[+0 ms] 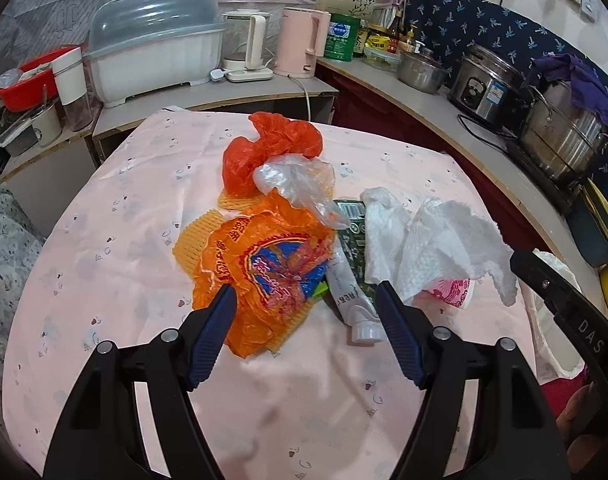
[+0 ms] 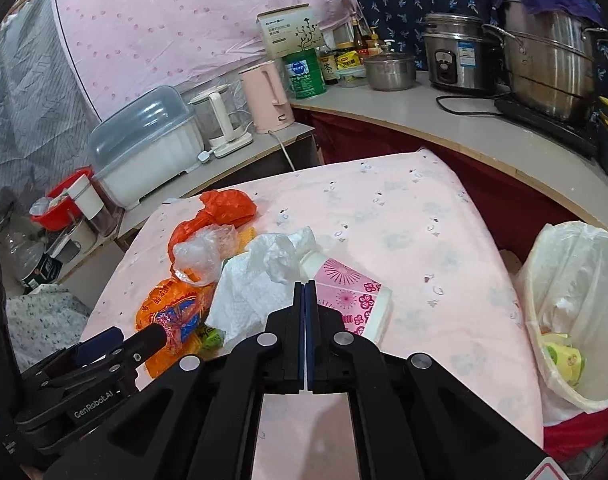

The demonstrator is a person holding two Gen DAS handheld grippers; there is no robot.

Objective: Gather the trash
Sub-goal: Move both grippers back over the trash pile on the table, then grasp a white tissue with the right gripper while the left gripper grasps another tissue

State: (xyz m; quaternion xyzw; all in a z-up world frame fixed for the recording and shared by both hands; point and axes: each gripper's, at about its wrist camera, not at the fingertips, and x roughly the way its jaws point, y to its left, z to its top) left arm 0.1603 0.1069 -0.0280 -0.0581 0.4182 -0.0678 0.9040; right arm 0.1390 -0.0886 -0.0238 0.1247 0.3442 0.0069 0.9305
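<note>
While left tongs (image 1: 305, 294) gape, right tongs (image 2: 305, 286) clenched empty — tube (image 1: 353, 300) lengthwise, cap toward camera.

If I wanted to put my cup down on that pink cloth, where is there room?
The pink cloth is bare on the side between the paper cup and the bin, and up to its far edge. It is also bare left of the orange wrapper. The middle is crowded: wrapper, red bag, tube and tissue overlap there.
</note>
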